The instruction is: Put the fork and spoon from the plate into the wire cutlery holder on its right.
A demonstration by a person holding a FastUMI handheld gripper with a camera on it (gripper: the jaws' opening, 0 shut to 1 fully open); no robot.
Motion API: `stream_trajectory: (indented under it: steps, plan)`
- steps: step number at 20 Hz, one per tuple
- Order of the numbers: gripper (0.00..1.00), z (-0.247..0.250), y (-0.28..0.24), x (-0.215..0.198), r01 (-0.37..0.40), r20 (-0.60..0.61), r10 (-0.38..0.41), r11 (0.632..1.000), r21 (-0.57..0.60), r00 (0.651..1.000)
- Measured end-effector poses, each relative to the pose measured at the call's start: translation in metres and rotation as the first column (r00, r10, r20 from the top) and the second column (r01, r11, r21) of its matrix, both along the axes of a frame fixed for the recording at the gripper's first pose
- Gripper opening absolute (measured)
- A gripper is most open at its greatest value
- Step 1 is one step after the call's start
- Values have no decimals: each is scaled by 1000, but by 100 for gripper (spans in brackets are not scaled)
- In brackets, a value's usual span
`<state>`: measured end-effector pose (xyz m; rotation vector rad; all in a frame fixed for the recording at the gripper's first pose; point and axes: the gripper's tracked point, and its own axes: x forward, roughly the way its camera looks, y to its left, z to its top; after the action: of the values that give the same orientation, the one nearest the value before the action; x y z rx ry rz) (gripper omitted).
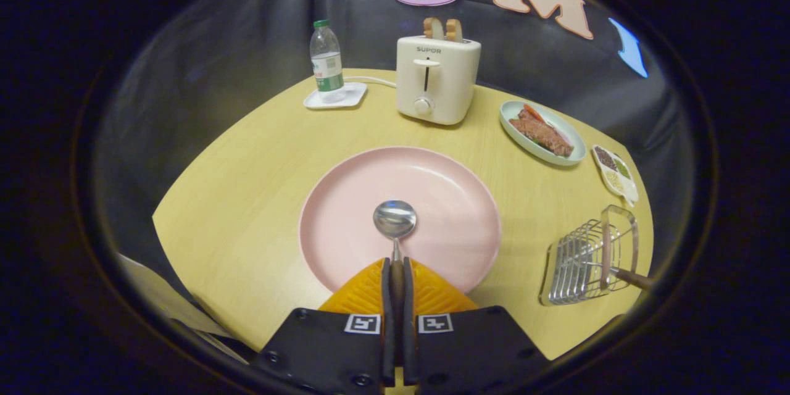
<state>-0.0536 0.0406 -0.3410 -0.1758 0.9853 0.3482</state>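
The orange fingers are clamped on the steel spoon's handle above the round pink plate. Right of the plate, the wire cutlery holder apparently already holds one wooden-handled utensil, likely the fork; the spoon remains.

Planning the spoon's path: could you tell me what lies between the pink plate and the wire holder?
Bare table between pink plate and wire holder, in gripper view.

Claw closed on spoon handle, bowl over pink plate. Wire cutlery holder, on tabletop to the right, contains a wooden-handled utensil.
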Motion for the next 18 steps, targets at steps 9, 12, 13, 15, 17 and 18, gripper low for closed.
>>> stream_trajectory:
  steps: [9,12,13,15,17,18]
  plan:
    - [8,48,-55,11,-18,9,18,1000,-5,1000]
    - [8,60,-79,11,-14,8,14,1000,-16,1000]
    - [8,66,-87,11,-7,10,7,1000,-17,1000]
    - [8,76,-105,13,11,17,-11,1000,-20,1000]
    - [8,93,-123,14,23,28,-22,999,-25,999]
    - [8,97,-132,15,28,35,-27,999,-31,999]
